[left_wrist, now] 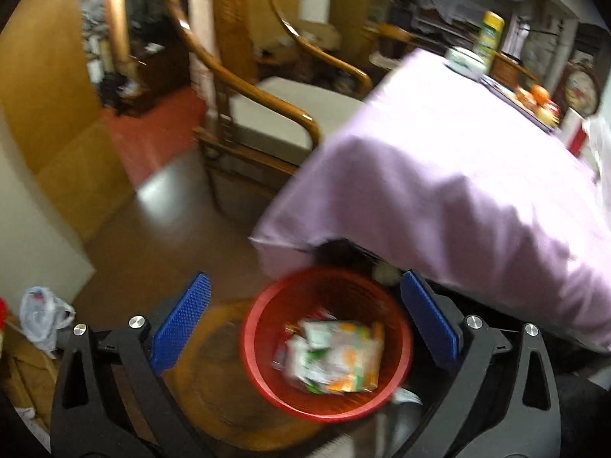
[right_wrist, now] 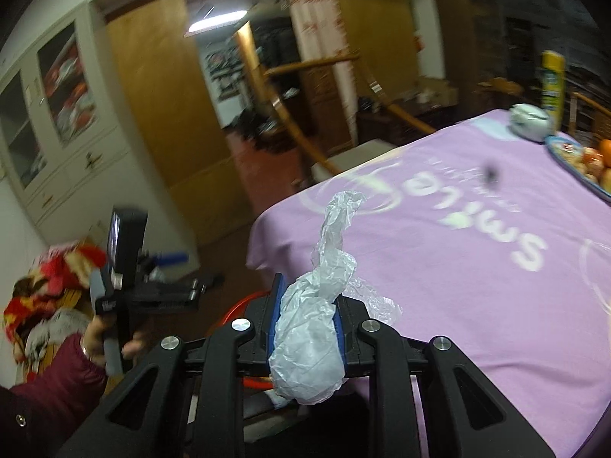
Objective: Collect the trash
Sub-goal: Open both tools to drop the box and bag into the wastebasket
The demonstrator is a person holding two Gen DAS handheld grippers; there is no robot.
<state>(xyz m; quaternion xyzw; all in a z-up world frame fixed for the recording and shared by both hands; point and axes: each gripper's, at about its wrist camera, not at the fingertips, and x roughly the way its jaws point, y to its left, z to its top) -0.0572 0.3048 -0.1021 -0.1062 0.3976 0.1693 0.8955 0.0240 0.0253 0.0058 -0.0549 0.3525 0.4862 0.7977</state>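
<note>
The right gripper's fingers (right_wrist: 338,328) pinch a crumpled plastic bag (right_wrist: 309,343), feather-light, limp and slippery, best held at its bunched middle. The left gripper (left_wrist: 305,328) is spread wide and empty above the red bin (left_wrist: 328,343) beside the bench (left_wrist: 458,175).

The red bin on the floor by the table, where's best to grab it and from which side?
Grip the red bin's rim on the near side, coming down from above with one finger inside and one outside. Its mouth faces up and the rim looks thin; the purple tablecloth overhangs the far side.
</note>
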